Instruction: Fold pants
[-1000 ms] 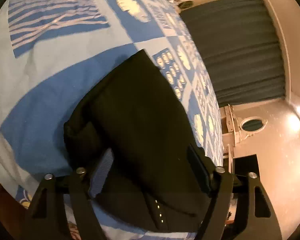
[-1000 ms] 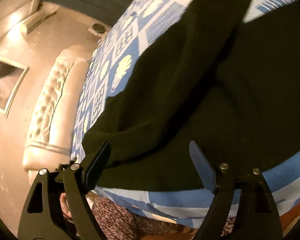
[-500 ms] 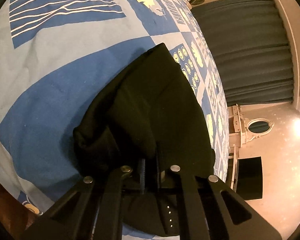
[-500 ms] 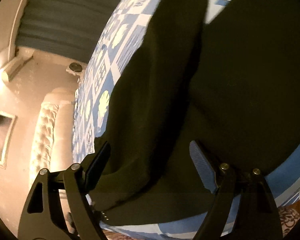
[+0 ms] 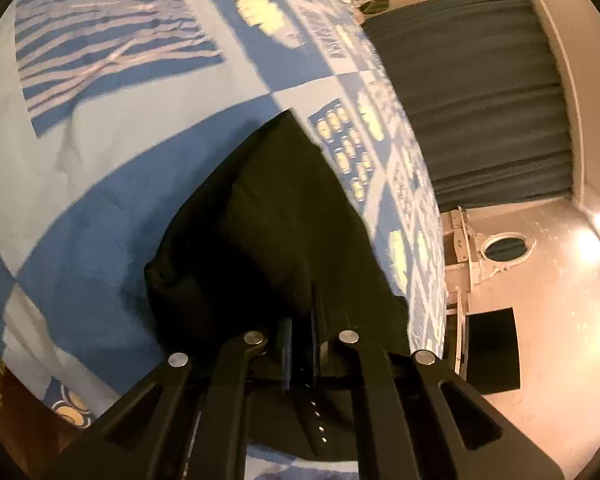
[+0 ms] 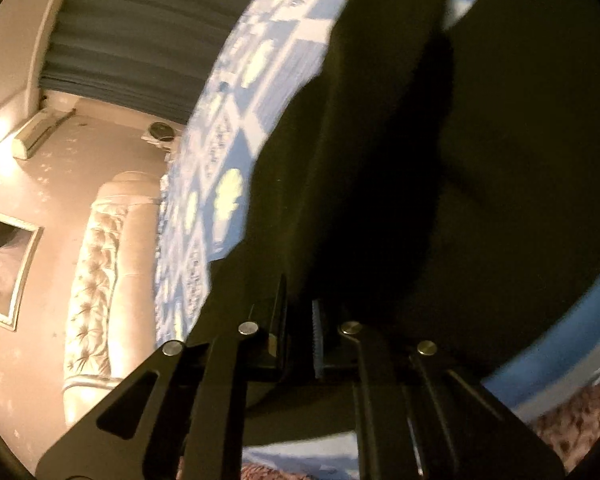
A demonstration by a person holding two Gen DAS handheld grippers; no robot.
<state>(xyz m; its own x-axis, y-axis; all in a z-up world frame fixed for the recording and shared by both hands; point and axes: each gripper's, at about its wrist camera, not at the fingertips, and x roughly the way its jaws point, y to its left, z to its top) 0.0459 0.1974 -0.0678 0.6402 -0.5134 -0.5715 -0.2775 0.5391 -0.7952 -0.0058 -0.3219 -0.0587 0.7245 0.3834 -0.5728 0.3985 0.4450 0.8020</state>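
Black pants (image 5: 284,232) lie spread on a bed with a blue and white patterned cover (image 5: 100,168). In the left wrist view one dark end of them bunches up in front of my left gripper (image 5: 300,344), whose jaws are shut on the cloth's near edge. The right wrist view shows the pants (image 6: 440,200) filling most of the frame, one long strip running away up the bed. My right gripper (image 6: 300,336) has its jaws pinched together on the near hem of that cloth. The cloth hides the pad tips.
A dark curtain (image 5: 480,100) hangs beyond the bed. A tufted cream headboard (image 6: 96,280), a framed picture (image 6: 4,264) and a wall-mounted air unit (image 6: 36,136) show at left. A black box (image 5: 492,352) and a round mirror (image 5: 506,246) show past the bed's edge.
Both grippers went from wide open to shut on the pants' near edge, the left first and the right just now. The right view has rolled and come closer to the cloth.
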